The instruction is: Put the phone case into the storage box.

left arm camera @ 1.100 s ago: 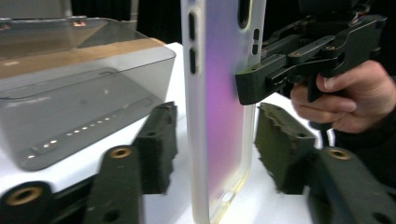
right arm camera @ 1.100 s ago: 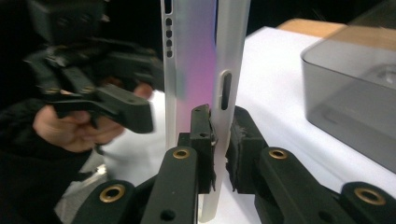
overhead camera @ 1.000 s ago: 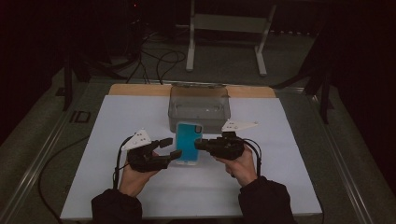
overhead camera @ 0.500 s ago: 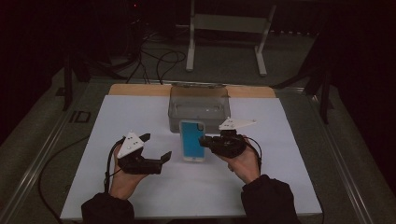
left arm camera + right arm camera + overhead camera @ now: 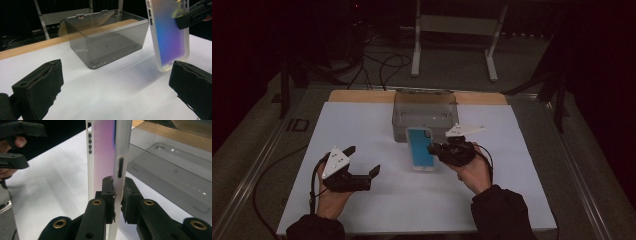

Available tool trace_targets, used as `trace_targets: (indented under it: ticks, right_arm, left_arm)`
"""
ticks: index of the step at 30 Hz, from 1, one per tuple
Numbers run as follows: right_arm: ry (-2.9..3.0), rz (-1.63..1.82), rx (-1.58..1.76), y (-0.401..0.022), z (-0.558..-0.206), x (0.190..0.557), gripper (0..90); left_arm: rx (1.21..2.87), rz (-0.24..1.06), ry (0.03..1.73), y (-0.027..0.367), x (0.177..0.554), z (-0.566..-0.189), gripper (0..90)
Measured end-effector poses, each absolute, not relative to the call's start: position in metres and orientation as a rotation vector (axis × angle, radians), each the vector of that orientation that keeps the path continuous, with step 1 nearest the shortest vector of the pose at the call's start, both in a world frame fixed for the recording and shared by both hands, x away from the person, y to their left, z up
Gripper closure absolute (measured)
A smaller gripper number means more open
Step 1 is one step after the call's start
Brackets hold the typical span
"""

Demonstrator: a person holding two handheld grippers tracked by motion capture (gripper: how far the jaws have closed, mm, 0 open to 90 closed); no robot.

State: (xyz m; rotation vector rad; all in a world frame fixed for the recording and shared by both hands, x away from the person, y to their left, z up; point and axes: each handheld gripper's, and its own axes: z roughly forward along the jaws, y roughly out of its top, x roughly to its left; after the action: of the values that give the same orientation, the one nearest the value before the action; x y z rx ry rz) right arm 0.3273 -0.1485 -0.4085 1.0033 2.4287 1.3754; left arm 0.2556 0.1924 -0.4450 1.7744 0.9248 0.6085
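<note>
Left claw (image 5: 363, 165) retreated across white tabletop (image 5: 377, 125).

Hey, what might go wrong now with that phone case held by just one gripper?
The right gripper pinches only one side wall of the phone case, so the case may pivot or slip out. The left gripper has just opened and holds nothing, so nothing would catch it. The clear box sits close behind; a swing may knock it.

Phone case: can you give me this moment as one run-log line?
right gripper: jaws shut on phone case edge | left gripper: jaws just opened, nothing between | clear box: behind case, on table
</note>
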Motion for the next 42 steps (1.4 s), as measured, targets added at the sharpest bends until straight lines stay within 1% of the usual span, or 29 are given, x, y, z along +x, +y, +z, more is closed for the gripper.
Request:
trace_targets:
  ticks: [10,25,42]
  right_arm:
    - [2.434,1.334,1.077,-0.152,-0.407,0.333,82.5]
    - [2.462,1.287,1.163,-0.149,-0.4,0.339,82.5]
    - [2.47,1.169,1.294,-0.148,-0.387,0.353,82.6]
  left_arm:
    - [1.762,0.673,0.979,0.215,0.242,-0.463,0.3]
    - [1.741,0.705,1.027,0.238,0.225,-0.483,0.2]
    - [1.743,0.743,1.049,0.237,0.225,-0.494,0.2]
